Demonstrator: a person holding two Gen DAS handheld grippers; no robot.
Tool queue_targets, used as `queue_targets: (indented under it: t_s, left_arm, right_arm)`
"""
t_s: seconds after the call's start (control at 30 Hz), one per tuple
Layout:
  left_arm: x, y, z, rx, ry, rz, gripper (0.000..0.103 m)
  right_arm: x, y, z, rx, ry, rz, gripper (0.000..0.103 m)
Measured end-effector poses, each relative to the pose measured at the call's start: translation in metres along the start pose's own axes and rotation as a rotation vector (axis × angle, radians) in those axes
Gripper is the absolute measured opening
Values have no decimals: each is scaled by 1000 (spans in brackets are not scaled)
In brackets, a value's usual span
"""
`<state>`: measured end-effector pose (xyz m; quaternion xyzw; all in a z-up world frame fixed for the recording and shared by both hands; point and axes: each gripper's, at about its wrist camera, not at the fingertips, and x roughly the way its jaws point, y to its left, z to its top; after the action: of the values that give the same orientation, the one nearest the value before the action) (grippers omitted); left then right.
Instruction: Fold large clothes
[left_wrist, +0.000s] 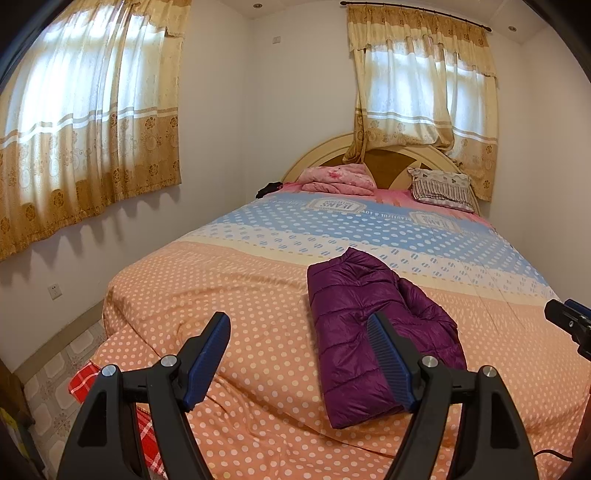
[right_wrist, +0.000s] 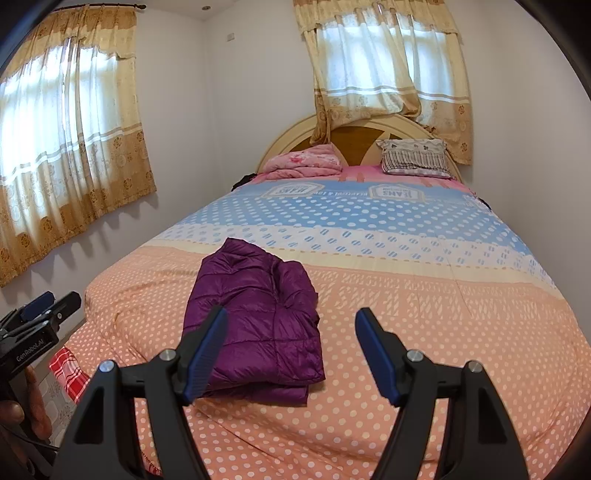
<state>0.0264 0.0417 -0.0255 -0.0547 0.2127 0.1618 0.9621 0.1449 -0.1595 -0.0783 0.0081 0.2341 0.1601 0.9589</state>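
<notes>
A purple quilted puffer jacket (left_wrist: 362, 325) lies folded into a compact bundle on the orange polka-dot part of the bed cover (left_wrist: 240, 295). It also shows in the right wrist view (right_wrist: 258, 314). My left gripper (left_wrist: 299, 321) is open and empty, held above the bed's near end, left of the jacket. My right gripper (right_wrist: 291, 317) is open and empty, to the right of the jacket and above the cover (right_wrist: 424, 314). The right gripper's tip shows at the left view's right edge (left_wrist: 569, 321). The left gripper shows at the right view's left edge (right_wrist: 40, 310).
The bed fills the room's middle, with a pink folded blanket (left_wrist: 336, 179) and a striped pillow (left_wrist: 441, 188) at the round headboard. Curtained windows are on the left wall (left_wrist: 85, 133) and behind the headboard. A red checked cloth (left_wrist: 110, 398) hangs at the bed's near left corner.
</notes>
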Motion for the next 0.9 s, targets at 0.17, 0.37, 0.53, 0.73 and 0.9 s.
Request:
queue_targets:
  t_s: [0.17, 0.37, 0.53, 0.73, 0.9]
  left_arm:
    - [0, 2, -1, -5, 2, 2, 77]
    - [1, 1, 0, -6, 2, 4, 77]
    - [1, 3, -1, -7, 1, 5, 77]
    - [0, 2, -1, -8, 4, 5, 77]
    - [1, 0, -1, -5, 8, 4, 77]
  right_arm:
    - [1, 0, 0, 4, 3, 7, 74]
    - [1, 2, -1, 2, 7, 13, 74]
    - [1, 4, -1, 2, 9, 18, 74]
    - [1, 5, -1, 3, 10, 22, 74]
    - [1, 5, -2, 1, 8, 22, 74]
